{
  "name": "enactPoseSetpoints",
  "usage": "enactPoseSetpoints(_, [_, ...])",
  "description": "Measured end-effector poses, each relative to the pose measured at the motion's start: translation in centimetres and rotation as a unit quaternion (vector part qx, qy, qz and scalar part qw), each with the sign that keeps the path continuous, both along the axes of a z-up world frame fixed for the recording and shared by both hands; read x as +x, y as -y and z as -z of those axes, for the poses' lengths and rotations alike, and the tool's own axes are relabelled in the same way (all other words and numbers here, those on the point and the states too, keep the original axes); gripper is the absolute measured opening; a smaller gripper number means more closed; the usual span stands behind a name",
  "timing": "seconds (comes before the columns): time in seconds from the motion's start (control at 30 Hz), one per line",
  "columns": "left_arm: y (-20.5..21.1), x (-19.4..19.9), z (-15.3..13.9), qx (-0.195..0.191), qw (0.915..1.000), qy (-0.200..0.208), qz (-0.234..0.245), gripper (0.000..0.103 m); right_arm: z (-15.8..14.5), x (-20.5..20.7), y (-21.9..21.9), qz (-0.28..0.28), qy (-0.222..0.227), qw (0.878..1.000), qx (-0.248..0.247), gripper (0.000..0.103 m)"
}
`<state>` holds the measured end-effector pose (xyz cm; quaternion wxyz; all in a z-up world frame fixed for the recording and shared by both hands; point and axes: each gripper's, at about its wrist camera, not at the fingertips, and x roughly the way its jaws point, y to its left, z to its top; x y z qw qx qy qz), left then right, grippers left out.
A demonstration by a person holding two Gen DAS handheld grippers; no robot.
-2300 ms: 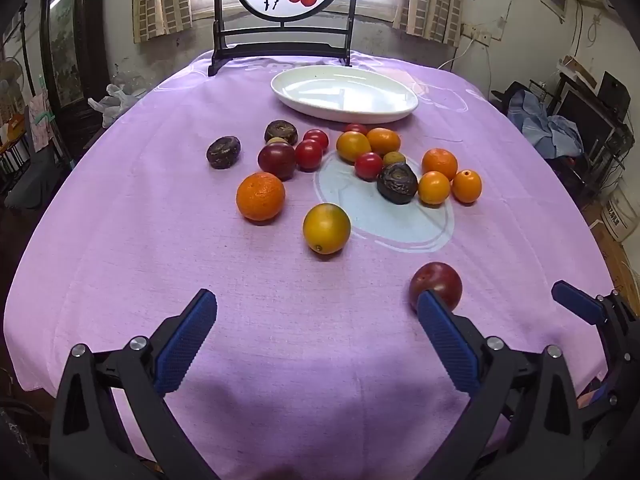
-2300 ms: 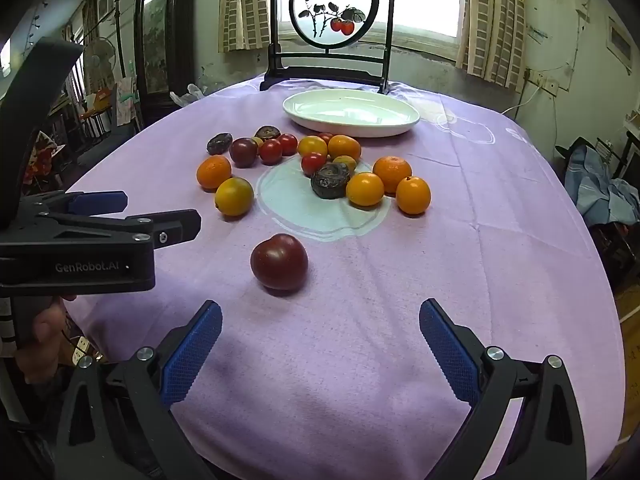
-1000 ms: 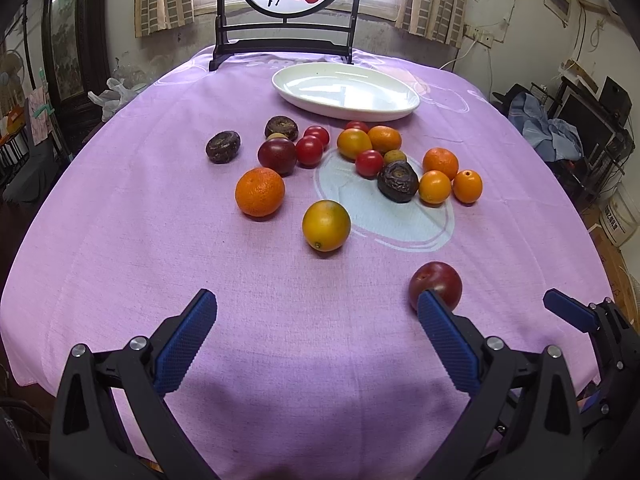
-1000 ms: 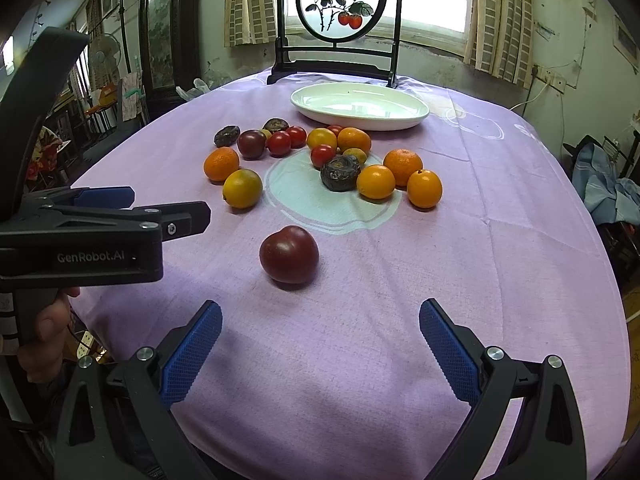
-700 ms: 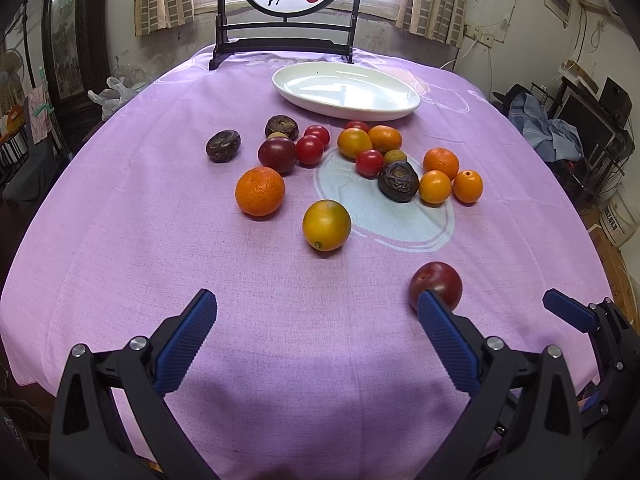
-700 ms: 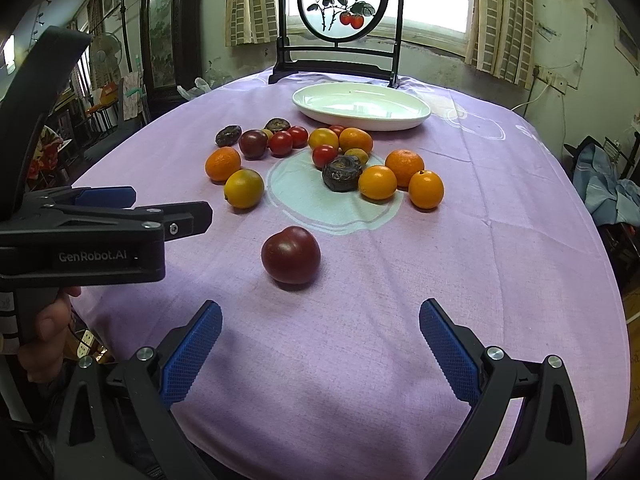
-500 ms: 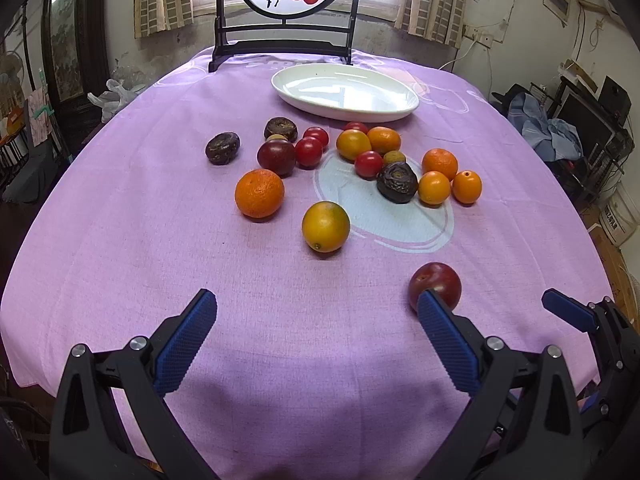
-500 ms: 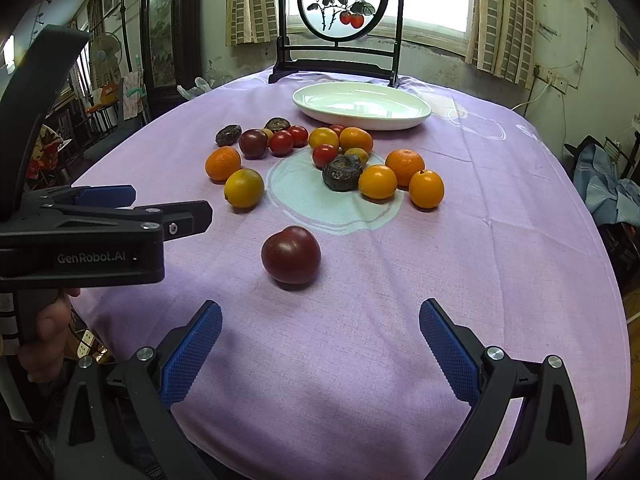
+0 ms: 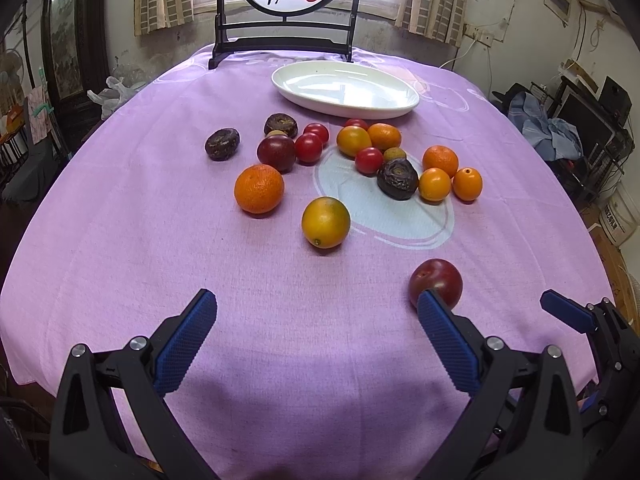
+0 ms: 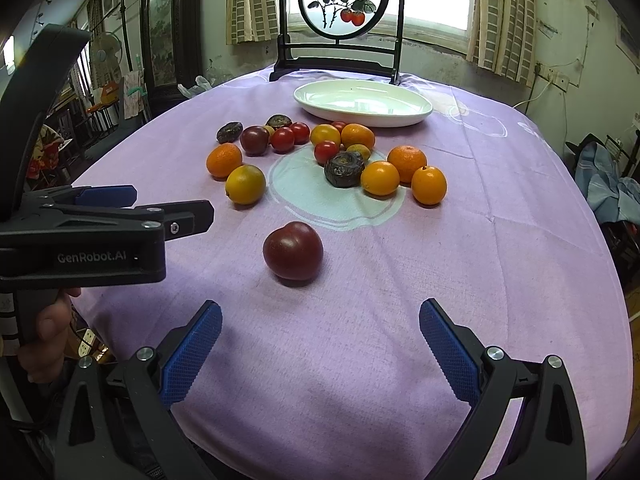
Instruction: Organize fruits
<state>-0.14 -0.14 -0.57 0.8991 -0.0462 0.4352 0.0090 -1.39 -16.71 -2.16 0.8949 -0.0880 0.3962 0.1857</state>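
Several fruits lie on a purple tablecloth (image 9: 120,240). A dark red plum (image 9: 436,282) (image 10: 293,251) sits nearest, apart from the rest. Behind it are a yellow-orange citrus (image 9: 325,222) (image 10: 245,184), an orange (image 9: 259,189), dark wrinkled fruits, red tomatoes and small oranges. A white oval plate (image 9: 345,89) (image 10: 363,103) stands empty at the back. My left gripper (image 9: 316,340) is open, low over the near cloth, its right finger just in front of the plum. My right gripper (image 10: 320,344) is open, with the plum ahead between its fingers.
A black stand with a round persimmon picture (image 10: 344,4) rises behind the plate. The table drops off at the right, where clothes (image 9: 552,128) and boxes lie. A dark cabinet (image 10: 168,28) stands at the left. A hand (image 10: 44,340) holds the left gripper's handle.
Both grippers have drifted slightly forward toward the fruit and stayed open. The fruits have not moved.
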Motion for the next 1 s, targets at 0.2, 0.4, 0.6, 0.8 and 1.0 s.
enactPoseSetpoints(0.2, [0.18,0.02,0.41,0.000,1.0000,-0.001,0.000,0.098,0.24,-0.22,-0.14,-0.001,-0.001,1.000,0.000,0.100])
enactPoseSetpoints(0.4, [0.11,0.07,0.34,0.000,1.0000,-0.001,0.000,0.098,0.08,-0.06,-0.07,-0.001,-0.002,1.000,0.000,0.100])
enactPoseSetpoints(0.6, [0.09,0.08,0.42,-0.002,1.0000,-0.002,0.000,0.098,0.09,-0.04,-0.10,0.000,-0.003,1.000,0.000,0.100])
enactPoseSetpoints(0.8, [0.09,0.08,0.42,-0.002,1.0000,-0.002,0.000,0.098,0.12,-0.10,-0.10,-0.001,-0.003,1.000,0.000,0.100])
enactPoseSetpoints(1.0, [-0.07,0.07,0.53,-0.003,1.0000,0.003,-0.001,0.098,0.28,0.15,-0.09,-0.001,0.000,1.000,-0.001,0.099])
